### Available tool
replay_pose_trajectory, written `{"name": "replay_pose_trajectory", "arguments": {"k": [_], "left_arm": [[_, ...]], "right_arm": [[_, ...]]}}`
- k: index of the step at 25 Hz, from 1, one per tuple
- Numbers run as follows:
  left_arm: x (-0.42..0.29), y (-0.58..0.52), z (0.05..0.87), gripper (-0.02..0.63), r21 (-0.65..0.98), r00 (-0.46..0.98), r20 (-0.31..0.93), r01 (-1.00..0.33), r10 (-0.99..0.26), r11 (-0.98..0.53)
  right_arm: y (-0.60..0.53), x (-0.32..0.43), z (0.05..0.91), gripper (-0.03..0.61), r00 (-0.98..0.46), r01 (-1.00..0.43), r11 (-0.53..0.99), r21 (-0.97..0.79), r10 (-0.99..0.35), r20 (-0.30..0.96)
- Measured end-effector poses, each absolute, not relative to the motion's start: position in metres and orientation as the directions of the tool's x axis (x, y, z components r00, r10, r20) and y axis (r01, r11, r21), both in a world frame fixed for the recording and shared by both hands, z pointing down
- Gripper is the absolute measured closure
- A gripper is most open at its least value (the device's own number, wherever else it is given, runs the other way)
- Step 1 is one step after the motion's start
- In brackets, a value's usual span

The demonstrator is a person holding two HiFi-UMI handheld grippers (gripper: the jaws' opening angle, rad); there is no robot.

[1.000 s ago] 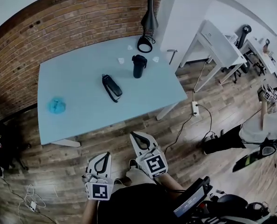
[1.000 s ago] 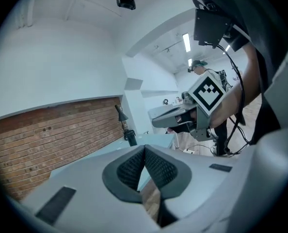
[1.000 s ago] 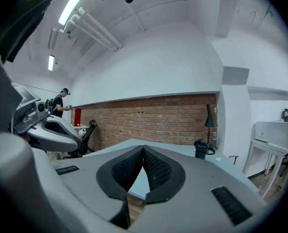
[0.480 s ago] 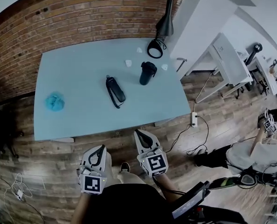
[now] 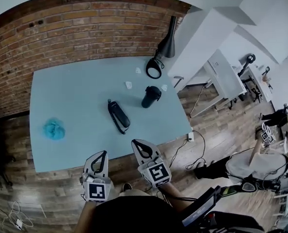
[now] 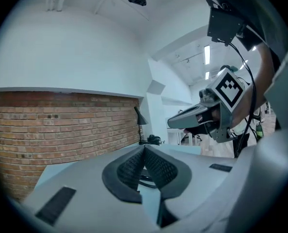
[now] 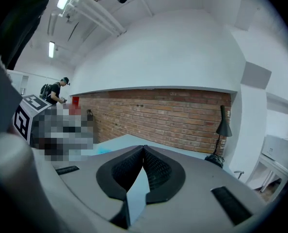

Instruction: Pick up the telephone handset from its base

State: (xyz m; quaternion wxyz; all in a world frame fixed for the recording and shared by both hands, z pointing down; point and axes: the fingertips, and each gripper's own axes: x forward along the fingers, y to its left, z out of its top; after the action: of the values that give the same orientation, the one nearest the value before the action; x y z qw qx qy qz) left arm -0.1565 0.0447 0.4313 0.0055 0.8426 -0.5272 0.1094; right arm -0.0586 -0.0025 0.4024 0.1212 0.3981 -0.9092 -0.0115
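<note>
Both grippers have come forward since a second ago. Then they hung over the wooden floor well short of the table; now their tips reach its near edge. The left gripper is clenched, its ribbed pads pressed together with nothing between them. The right gripper is clenched too and just as empty, its pads meeting in a tight seam. They sit side by side, the right a little further forward, both pointing across the table.

The telephone handset lies on its base near the middle of the light blue table. It is long and black, and a thin cord loops out at its near end. From this height the handset and base blend into one dark shape. It is well apart from both grippers and untouched.

Near its right stands a black cup, upright. Behind the cup a black lamp rises at the table's far right corner, its round head low over the tabletop. Small white scraps lie around the cup. A crumpled blue lump sits near the left edge. A brick wall runs behind the table.
</note>
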Motion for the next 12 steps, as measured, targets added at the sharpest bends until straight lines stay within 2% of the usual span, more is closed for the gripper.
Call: {"name": "replay_pose_trajectory", "arguments": {"k": [5, 12], "left_arm": [[-0.202, 0.022, 0.438, 0.591, -0.069, 0.401, 0.187, -0.905, -0.897, -0.419], [-0.244, 0.001, 0.455, 0.591, -0.074, 0.345, 0.205, -0.928, -0.916, -0.366]], "right_arm": [[-0.013, -0.101, 0.403, 0.561, -0.673, -0.687, 0.713, 0.137, -0.696, 0.248], [-0.035, -0.105, 0.427, 0.561, -0.654, -0.685, 0.714, 0.144, -0.689, 0.311]]}}
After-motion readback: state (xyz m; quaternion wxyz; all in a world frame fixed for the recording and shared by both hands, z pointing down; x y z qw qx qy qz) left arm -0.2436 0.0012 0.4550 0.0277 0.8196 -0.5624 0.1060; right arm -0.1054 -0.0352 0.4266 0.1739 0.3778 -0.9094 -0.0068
